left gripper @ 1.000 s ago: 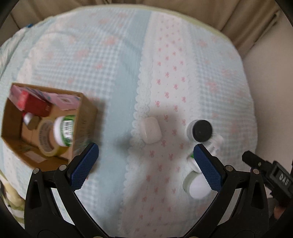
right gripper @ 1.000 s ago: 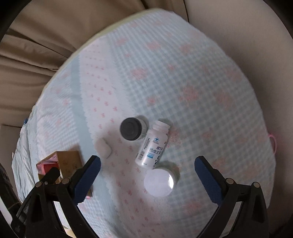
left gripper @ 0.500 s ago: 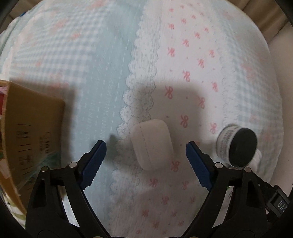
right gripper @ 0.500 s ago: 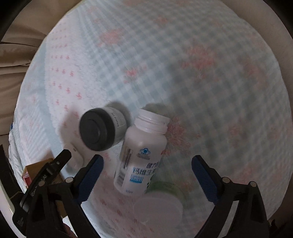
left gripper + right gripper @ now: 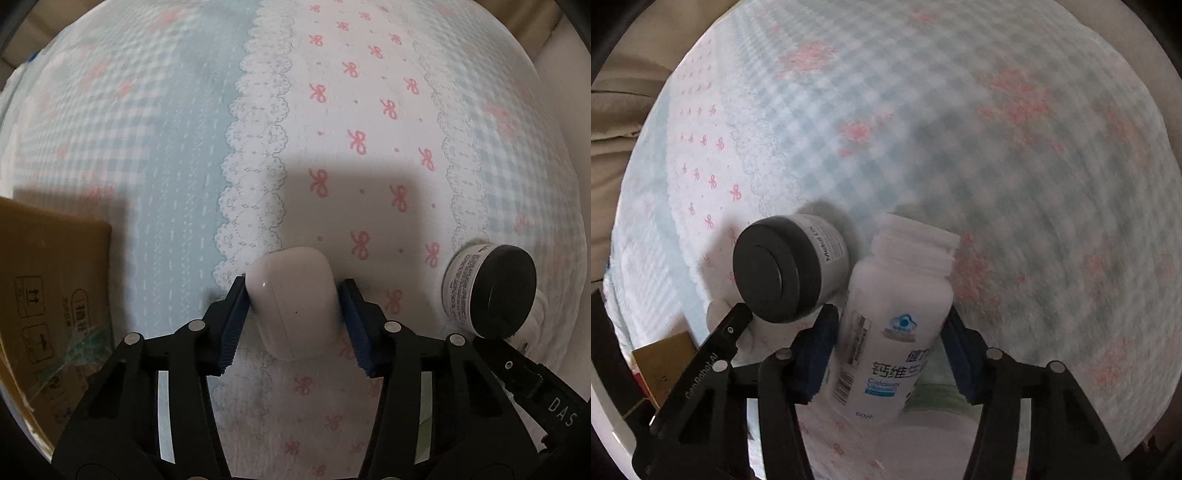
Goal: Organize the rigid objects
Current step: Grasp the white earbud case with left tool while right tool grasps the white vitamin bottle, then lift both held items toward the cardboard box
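White earbud case (image 5: pixel 293 301) in left claw (image 5: pixel 291 325); bottle (image 5: pixel 894 332) in right claw (image 5: pixel 888 347).

White case (image 5: pixel 293 301); black-lidded jar (image 5: pixel 491 291); white bottle (image 5: pixel 894 332); blue-checked, pink-bowed cloth (image 5: pixel 369 110).

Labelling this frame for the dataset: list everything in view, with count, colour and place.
earbud case: 1, white, on the cloth, between the left gripper's pads
bottle: 1, white with blue print, lying on the cloth, between the right gripper's pads
jar: 1, grey with a black lid, just left of the bottle
white-lidded tub: 1, white lid, partly hidden under the bottle's base
box: 1, brown cardboard, far left on the cloth
cloth: 1, blue check and white with pink bows, under everything
left gripper: 1, black with blue pads, closed on the earbud case
right gripper: 1, black with blue pads, closed on the bottle
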Motion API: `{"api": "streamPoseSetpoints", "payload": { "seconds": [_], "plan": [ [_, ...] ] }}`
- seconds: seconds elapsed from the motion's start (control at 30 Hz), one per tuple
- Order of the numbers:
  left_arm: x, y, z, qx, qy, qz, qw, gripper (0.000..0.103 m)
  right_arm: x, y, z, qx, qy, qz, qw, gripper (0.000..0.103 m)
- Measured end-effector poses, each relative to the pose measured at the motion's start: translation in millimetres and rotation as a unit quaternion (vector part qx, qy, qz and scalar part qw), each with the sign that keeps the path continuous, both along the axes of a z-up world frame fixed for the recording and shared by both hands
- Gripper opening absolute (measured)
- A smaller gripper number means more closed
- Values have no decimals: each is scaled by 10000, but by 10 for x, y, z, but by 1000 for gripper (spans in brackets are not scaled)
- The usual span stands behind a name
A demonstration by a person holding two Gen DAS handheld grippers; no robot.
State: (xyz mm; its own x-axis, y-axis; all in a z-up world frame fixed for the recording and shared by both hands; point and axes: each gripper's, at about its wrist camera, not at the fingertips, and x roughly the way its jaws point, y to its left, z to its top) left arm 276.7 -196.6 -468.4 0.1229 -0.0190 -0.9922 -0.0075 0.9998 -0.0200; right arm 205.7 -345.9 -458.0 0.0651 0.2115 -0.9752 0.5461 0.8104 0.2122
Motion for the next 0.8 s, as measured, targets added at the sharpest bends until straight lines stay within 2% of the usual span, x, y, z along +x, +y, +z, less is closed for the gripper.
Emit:
{"api": "streamPoseSetpoints", "payload": {
  "seconds": [0.3, 0.4, 0.63, 0.8],
  "plan": [
    [-18, -10, 32, -82, -62, -89, 9999, 46, -29, -56, -27, 129, -131, -154, 9997, 51],
    [-64, 22, 109, -141, -113, -165, 9997, 46, -112, -125, 100, 168, -229, -256, 9993, 51],
    [-149, 36, 489, -314, -344, -236, 9986, 45, -220, -235, 390, 151, -524, -367, 9978, 51],
    [-283, 136, 922, -505, -658, -276, 9962, 44, -357, -250, 727, 102, -829, -395, 9957, 50]
  ]
}}
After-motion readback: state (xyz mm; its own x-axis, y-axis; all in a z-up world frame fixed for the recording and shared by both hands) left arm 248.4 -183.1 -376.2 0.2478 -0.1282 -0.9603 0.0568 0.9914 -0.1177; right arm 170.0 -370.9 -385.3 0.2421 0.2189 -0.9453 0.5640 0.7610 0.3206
